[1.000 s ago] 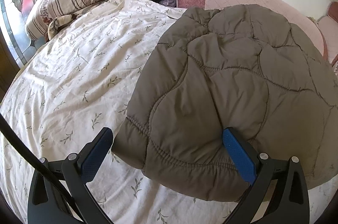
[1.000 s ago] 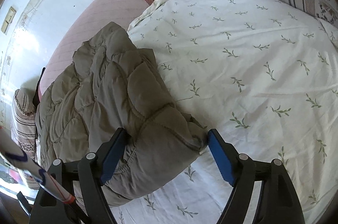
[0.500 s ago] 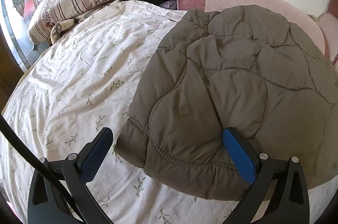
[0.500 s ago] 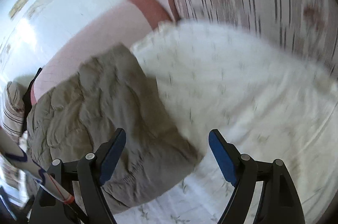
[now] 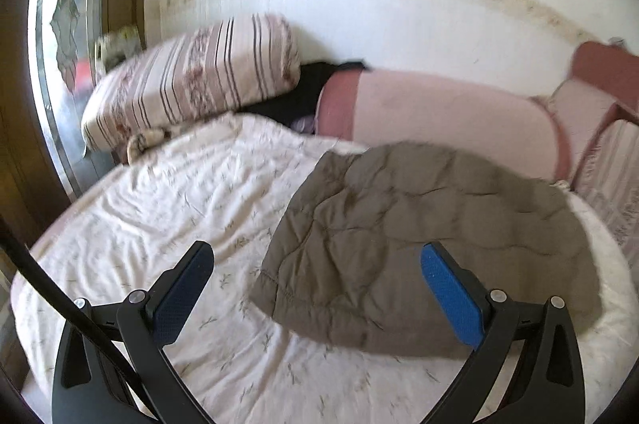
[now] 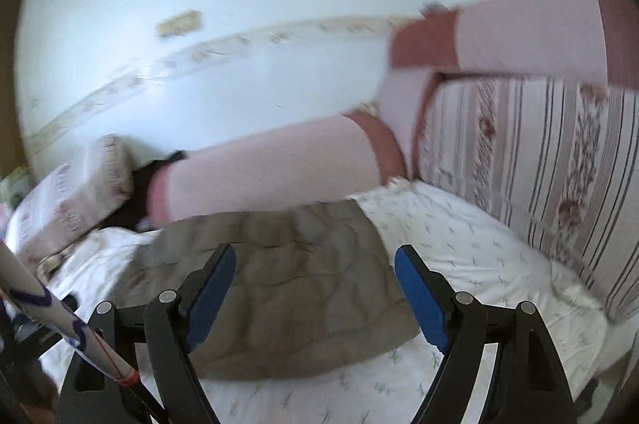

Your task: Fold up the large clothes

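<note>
A brown quilted jacket [image 5: 419, 240] lies folded in a flat bundle on the white leaf-print bed sheet [image 5: 167, 208]. It also shows in the right wrist view [image 6: 287, 288]. My left gripper [image 5: 315, 288] is open and empty, held above and back from the jacket's near edge. My right gripper [image 6: 315, 292] is open and empty, also held back from the jacket. Neither gripper touches the cloth. Both views are blurred.
A striped floral pillow [image 5: 191, 84] lies at the bed's far left, with dark clothing [image 5: 307, 92] beside it. A pink padded headboard [image 5: 439, 112] runs behind the jacket. Another striped pillow [image 6: 539, 176] stands at the right. A window [image 5: 60, 24] is at the left.
Both grippers have pulled up and back from the jacket and tilted upward, so the wall now fills the top of both views. The jacket stays flat on the bed.
</note>
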A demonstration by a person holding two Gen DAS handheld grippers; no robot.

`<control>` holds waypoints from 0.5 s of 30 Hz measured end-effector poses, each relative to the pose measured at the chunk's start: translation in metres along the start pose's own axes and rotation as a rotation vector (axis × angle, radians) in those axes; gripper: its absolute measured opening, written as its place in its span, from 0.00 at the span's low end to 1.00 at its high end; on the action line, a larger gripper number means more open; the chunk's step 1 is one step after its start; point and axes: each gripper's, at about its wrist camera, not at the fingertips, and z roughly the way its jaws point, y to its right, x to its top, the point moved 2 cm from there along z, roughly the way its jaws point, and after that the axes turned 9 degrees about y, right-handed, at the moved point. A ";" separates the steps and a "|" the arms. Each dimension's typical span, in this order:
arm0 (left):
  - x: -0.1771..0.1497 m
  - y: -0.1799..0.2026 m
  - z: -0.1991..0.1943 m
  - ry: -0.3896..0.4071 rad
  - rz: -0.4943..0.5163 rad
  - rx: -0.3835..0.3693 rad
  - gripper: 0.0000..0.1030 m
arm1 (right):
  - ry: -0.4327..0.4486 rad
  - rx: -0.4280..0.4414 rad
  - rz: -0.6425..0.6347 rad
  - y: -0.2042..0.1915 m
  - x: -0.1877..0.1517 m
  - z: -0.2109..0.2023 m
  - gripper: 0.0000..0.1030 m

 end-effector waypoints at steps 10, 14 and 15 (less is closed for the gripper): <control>0.033 -0.016 -0.167 0.144 0.041 -0.056 1.00 | 0.058 0.117 -0.041 -0.045 0.033 -0.134 0.90; 0.044 -0.024 -0.223 0.203 0.037 -0.032 1.00 | 0.106 0.123 -0.056 -0.044 0.047 -0.181 0.96; 0.045 -0.025 -0.233 0.205 0.039 -0.027 1.00 | 0.111 0.120 -0.058 -0.045 0.048 -0.189 0.97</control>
